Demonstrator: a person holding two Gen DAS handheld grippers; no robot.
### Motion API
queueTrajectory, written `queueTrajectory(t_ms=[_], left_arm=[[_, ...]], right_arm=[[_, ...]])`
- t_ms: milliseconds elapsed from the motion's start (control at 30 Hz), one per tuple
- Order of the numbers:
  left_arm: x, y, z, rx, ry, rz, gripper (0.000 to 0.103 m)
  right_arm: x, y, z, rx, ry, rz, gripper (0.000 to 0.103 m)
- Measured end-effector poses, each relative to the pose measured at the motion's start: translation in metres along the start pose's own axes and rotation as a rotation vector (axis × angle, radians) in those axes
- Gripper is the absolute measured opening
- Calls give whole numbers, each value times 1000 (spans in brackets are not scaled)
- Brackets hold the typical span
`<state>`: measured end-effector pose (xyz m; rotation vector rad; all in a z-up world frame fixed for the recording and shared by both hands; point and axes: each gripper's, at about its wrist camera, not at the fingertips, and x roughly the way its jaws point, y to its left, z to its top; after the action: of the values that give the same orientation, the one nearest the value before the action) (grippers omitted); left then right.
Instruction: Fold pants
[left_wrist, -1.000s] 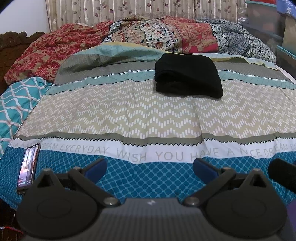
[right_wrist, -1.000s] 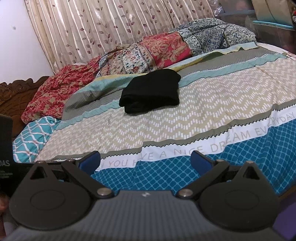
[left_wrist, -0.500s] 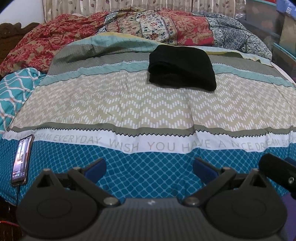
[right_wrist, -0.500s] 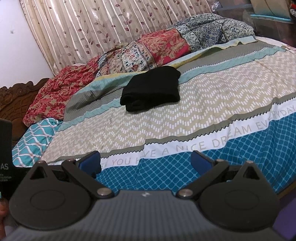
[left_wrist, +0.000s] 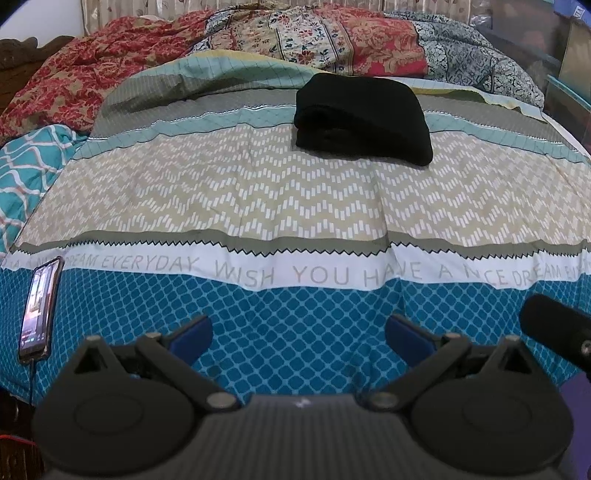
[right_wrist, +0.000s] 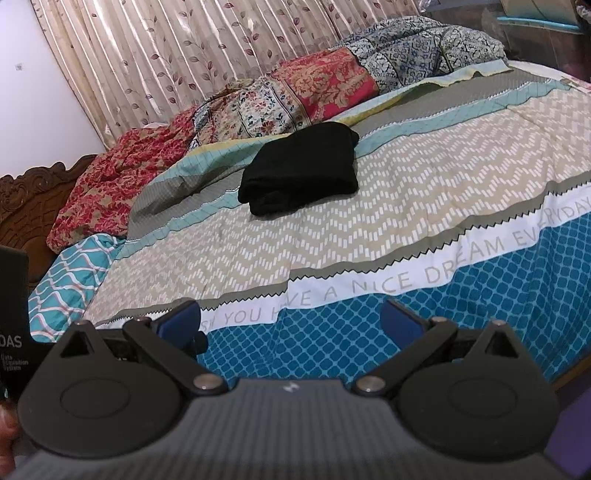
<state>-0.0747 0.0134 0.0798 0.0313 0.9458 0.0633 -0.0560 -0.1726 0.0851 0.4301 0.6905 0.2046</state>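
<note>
The black pants (left_wrist: 364, 116) lie folded into a compact bundle on the far part of the bed; they also show in the right wrist view (right_wrist: 303, 173). My left gripper (left_wrist: 297, 338) is open and empty, held over the blue front band of the bedspread (left_wrist: 295, 206), well short of the pants. My right gripper (right_wrist: 291, 321) is open and empty too, near the bed's front edge, with the pants far ahead and slightly left.
A phone (left_wrist: 38, 308) lies at the bed's front left with a cable. Patterned quilts (left_wrist: 295, 40) are piled along the far side before a curtain (right_wrist: 184, 55). A carved wooden headboard (right_wrist: 26, 206) stands at left. Storage bins (left_wrist: 565, 74) are at right.
Both grippers have shifted slightly, tilting the views; the pants sit a little higher and more to the left in the left wrist view. The pants have not moved on the bed.
</note>
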Motion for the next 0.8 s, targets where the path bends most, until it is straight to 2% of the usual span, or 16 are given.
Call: queueTrajectory(t_ms=[800], left_arm=[[12, -5, -8, 20, 68, -9, 103]], right_arm=[[3, 2, -5, -1, 25, 4, 103]])
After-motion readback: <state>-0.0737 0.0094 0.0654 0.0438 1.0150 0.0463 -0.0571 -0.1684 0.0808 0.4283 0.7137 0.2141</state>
